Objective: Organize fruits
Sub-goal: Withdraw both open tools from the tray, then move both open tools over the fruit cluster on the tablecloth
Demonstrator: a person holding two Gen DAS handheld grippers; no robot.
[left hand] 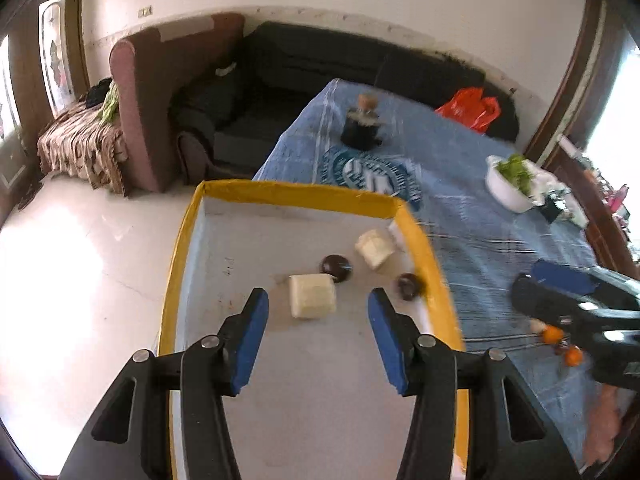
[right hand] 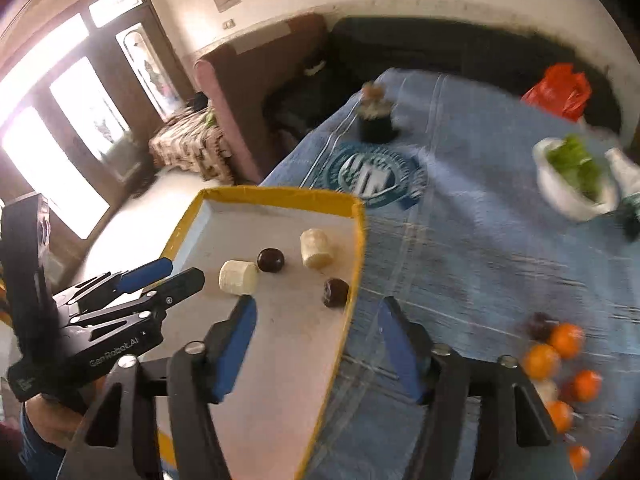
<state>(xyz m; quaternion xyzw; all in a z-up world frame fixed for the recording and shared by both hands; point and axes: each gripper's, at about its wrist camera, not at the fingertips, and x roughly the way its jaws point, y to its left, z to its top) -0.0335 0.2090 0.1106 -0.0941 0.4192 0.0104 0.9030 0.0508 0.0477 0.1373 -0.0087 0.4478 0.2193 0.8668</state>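
A white tray with a yellow rim [left hand: 296, 192] lies at the near left corner of the table. In it are two pale banana pieces [left hand: 312, 295] [left hand: 375, 248] and two dark plums [left hand: 336, 268] [left hand: 409, 285]. My left gripper [left hand: 318, 344] hangs open above the tray, just short of the nearer banana piece, with nothing between its fingers. My right gripper [right hand: 318, 340] is open and empty too, over the tray's right rim [right hand: 356, 280]. Several oranges [right hand: 564, 340] and a dark plum [right hand: 538, 326] lie on the blue cloth [right hand: 480, 248] to the right.
A white bowl [right hand: 560, 200] of greens and a bottle [right hand: 624, 176] stand at the far right. A small black pot [right hand: 374, 124] sits at the far end, with an orange bag [right hand: 560, 88] beyond. A dark sofa [left hand: 320, 64] and an armchair [left hand: 140, 100] lie past the table.
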